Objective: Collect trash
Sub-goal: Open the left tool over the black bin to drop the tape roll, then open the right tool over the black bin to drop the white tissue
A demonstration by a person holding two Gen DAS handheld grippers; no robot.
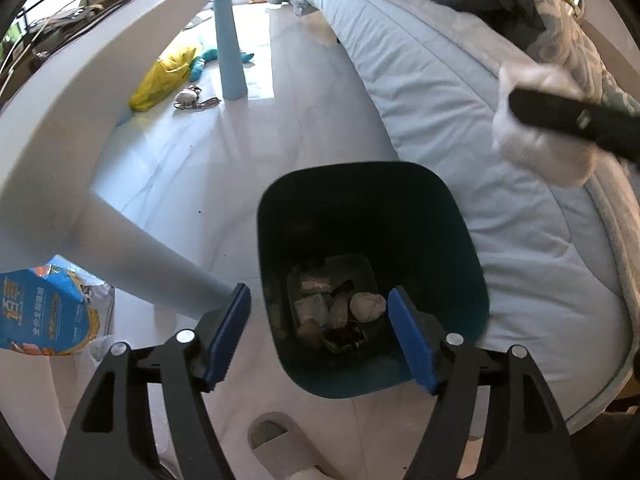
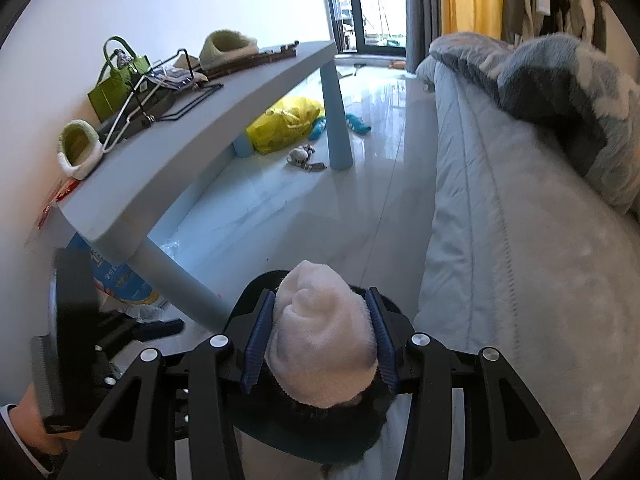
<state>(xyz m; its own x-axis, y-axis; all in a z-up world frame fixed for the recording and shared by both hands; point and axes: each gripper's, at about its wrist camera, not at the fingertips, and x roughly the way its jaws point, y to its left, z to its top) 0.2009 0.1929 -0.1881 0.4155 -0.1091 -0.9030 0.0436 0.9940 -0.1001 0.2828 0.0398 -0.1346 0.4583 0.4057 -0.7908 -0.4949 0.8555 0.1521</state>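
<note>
we think the job is partly done; the dark bin [image 1: 372, 276] on the floor by the bed [image 1: 460, 128] already has some trash at its bottom, like a white crumpled ball [image 1: 367, 306] and some small wrappers [image 1: 314, 306]; our left hand-held gripper [image 1: 320, 336] hangs over the bin with its blue pads wide apart and nothing between them; our right hand-held gripper [image 2: 320, 332] squeezes a soft white wad [image 2: 320, 340] between its pads, right above the bin's rim [image 2: 264, 280]; we guess this wad still has to be dropped in; more things lie on the floor under the counter [image 2: 224, 120], a yellow bag [image 2: 286, 124] and a small grey thing [image 2: 298, 156], but we cannot tell if they are trash; the left view lets us look down into the bin and see what is inside, and it shows the white wad from the side, up near the bed; the right view hides the inside of the bin behind the wad, but it shows the top of the counter, with a green bag [image 2: 110, 88] and fuzzy green slippers [image 2: 78, 152], and a bit of a person's hand [image 2: 28, 412] at the left edge.
</note>
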